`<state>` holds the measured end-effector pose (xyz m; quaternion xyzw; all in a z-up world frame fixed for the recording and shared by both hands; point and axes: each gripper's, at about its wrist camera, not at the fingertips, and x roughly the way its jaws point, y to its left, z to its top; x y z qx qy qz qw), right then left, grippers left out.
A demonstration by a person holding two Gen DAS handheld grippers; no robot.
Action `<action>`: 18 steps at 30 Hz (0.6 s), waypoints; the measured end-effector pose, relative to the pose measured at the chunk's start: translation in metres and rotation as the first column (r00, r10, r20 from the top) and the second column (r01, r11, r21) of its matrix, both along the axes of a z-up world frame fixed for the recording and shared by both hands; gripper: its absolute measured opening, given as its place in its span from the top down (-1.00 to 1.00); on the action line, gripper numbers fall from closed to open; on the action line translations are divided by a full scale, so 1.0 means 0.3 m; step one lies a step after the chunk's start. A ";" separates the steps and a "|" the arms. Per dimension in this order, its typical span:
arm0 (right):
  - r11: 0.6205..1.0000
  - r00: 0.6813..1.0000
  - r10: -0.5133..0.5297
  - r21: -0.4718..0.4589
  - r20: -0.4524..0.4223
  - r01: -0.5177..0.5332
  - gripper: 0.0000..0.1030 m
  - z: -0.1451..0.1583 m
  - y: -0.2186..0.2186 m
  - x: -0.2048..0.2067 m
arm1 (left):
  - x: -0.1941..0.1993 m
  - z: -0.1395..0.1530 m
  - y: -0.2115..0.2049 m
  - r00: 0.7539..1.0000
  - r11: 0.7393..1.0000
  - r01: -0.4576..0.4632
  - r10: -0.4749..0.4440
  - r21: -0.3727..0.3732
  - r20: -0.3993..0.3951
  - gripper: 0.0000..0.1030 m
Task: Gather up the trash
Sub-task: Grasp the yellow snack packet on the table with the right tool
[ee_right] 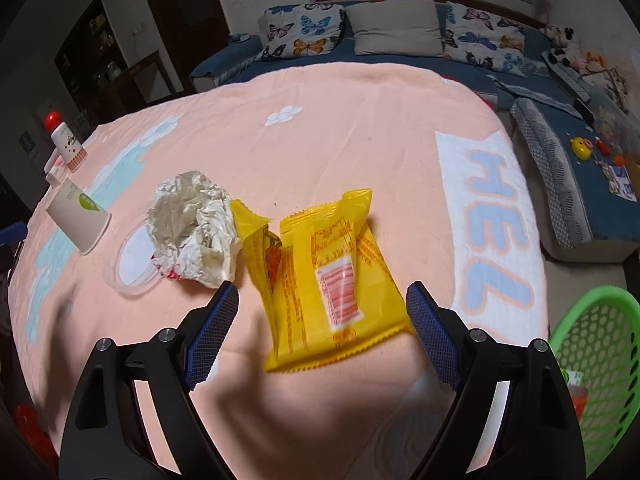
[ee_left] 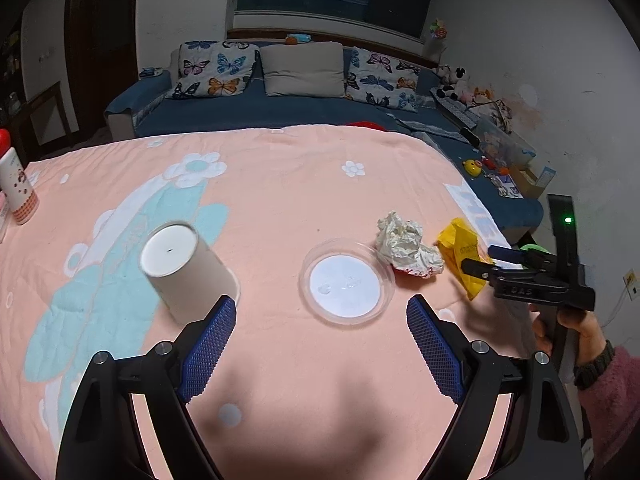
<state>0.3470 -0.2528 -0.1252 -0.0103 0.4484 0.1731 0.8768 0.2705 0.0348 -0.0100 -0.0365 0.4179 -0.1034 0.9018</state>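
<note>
Trash lies on the pink blanket [ee_left: 280, 184]: an overturned paper cup [ee_left: 188, 270] at left, a clear plastic lid [ee_left: 346, 280] mid-way, crumpled paper [ee_right: 192, 224] touching its right edge, then a yellow wrapper [ee_right: 324, 276]. Both claws are spread and hold nothing, the left claw [ee_left: 320, 344] near the lid, the right claw [ee_right: 322, 320] astride the wrapper. A green basket [ee_right: 596, 360] at near right holds scraps I cannot identify.

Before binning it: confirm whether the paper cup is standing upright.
No, the paper cup is upside down on the pink blanket, closed base up.
</note>
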 end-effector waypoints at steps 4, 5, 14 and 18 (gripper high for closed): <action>1.000 1.000 0.003 -0.008 -0.015 -0.003 -0.59 -0.022 0.000 0.018 | 0.031 -0.006 -0.030 1.000 1.000 0.025 -0.024 0.005 -0.004 -0.64; 1.000 1.000 0.002 -0.008 -0.018 -0.002 -0.52 -0.027 -0.002 0.020 | 0.042 -0.009 -0.040 0.999 0.999 0.031 -0.031 0.004 -0.006 -0.64; 1.000 1.000 -0.002 -0.007 -0.015 0.002 -0.60 -0.039 -0.017 0.032 | 0.105 -0.033 -0.111 0.996 0.997 0.079 -0.079 -0.006 -0.031 -0.62; 1.000 1.000 -0.014 -0.008 -0.012 0.014 -0.36 -0.045 -0.026 0.036 | 0.132 -0.047 -0.139 0.993 0.994 0.109 -0.109 -0.013 -0.046 -0.57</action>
